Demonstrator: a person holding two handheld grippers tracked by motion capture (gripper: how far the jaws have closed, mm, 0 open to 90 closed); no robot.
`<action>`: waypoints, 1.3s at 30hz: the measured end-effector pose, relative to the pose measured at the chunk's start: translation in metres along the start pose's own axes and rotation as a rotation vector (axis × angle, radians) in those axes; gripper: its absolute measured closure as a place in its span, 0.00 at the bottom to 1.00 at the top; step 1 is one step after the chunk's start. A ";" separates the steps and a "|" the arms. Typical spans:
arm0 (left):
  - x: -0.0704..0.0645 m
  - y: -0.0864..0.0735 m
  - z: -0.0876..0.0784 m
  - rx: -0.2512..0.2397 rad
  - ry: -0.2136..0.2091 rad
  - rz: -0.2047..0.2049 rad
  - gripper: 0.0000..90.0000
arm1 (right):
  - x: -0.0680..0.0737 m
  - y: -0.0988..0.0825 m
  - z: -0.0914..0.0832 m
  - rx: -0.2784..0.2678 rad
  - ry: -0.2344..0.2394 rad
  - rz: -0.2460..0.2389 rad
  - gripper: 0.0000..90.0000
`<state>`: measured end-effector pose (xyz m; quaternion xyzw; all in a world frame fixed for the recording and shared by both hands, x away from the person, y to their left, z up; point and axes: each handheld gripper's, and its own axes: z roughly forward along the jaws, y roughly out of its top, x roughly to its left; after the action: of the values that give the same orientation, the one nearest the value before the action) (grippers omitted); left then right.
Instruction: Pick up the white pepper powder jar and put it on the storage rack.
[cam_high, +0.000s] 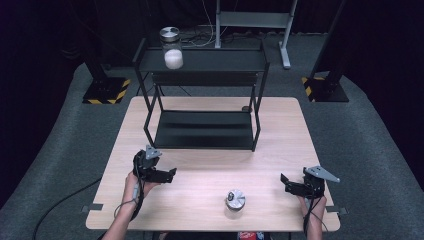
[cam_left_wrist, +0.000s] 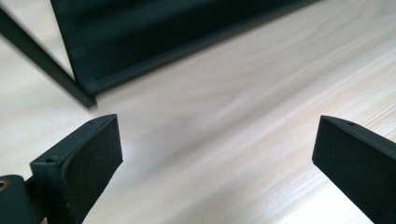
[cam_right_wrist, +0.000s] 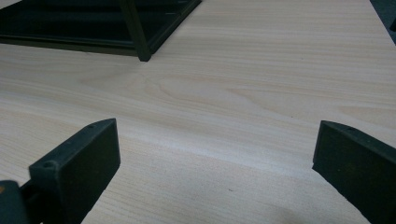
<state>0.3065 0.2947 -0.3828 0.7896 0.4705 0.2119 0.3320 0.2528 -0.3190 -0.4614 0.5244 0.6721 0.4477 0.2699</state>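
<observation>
A black two-level metal shelf (cam_high: 202, 95) stands at the back middle of the wooden table (cam_high: 210, 165). On its top level, at the left, stands a glass jar (cam_high: 172, 47) with a silver lid and white contents. A second small jar (cam_high: 235, 201) with a silver lid sits near the table's front edge. My left gripper (cam_high: 167, 175) hovers open at the front left, with bare wood between its jaws (cam_left_wrist: 215, 154). My right gripper (cam_high: 286, 183) is open at the front right, pointing left over bare wood (cam_right_wrist: 215, 154). The shelf's base (cam_left_wrist: 154, 37) (cam_right_wrist: 93, 23) lies ahead of both.
Dark carpet surrounds the table. Black stands with yellow-striped bases (cam_high: 106, 90) (cam_high: 325, 86) flank the far side, and a grey metal frame (cam_high: 252, 25) stands behind the shelf. Cables trail from both grippers off the front edge.
</observation>
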 end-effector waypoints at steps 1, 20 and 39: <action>-0.001 -0.005 0.003 0.008 0.011 -0.008 0.01 | 0.000 0.001 0.000 0.003 0.001 -0.003 0.00; -0.013 -0.045 0.032 0.011 0.037 -0.076 0.00 | 0.023 -0.005 -0.013 0.021 0.003 -0.026 0.00; -0.014 -0.047 0.033 0.002 0.042 -0.081 0.00 | 0.100 -0.037 -0.069 0.004 0.172 -0.137 0.00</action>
<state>0.2926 0.2875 -0.4399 0.7655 0.5091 0.2145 0.3297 0.1473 -0.2478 -0.4520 0.4373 0.7279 0.4703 0.2402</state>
